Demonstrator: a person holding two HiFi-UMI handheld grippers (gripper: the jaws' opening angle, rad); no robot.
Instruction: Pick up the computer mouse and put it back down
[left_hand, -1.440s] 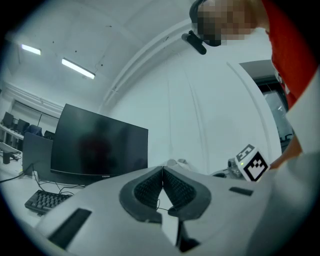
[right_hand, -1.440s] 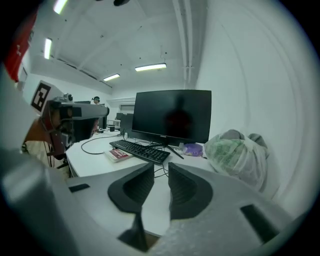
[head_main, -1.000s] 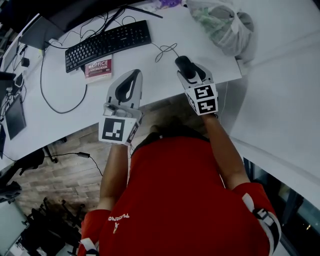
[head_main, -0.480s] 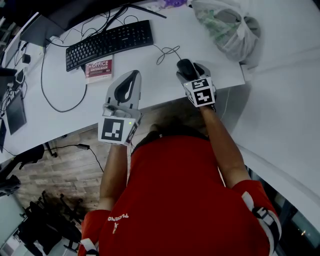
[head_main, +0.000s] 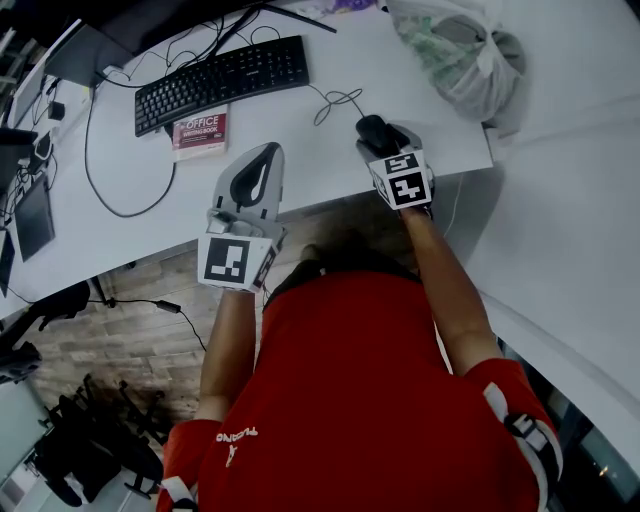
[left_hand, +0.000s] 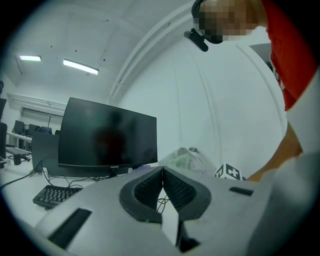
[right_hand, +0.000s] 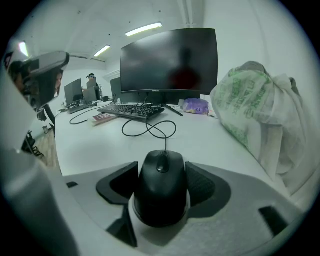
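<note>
The white tabletop (head_main: 330, 170) takes up most of the head view, and the black keyboard (head_main: 222, 80) lies toward its far left. Behind the keyboard stands a dark monitor (right_hand: 170, 60) with its screen off. Well to the right of the keyboard, at the far right part of the tabletop, slumps a pale plastic bag (head_main: 455, 55) with green print.

The left tongs (left_hand: 162, 172) hang nearer to the person than the keyboard, over the front edge of the tabletop. Their jaws are pressed together tip to tip with nothing between them.

The right tongs (head_main: 380, 138) sit to the right of the keyboard and nearer to the person, tilted down at the tabletop. Their jaws stand wide and are closing, with the computer mouse between the pads. The pads are close along its two sides, and no firm squeeze on it shows.

A red office notebook (head_main: 200, 133) lies just on the near side of the keyboard, almost touching its front edge.

The black computer mouse (right_hand: 161, 192) rests on the tabletop, right of the keyboard and close to the front edge, with its scroll wheel pointing away from the person. Its thin cable (head_main: 335, 100) loops on the tabletop between the mouse and the right end of the keyboard.
</note>
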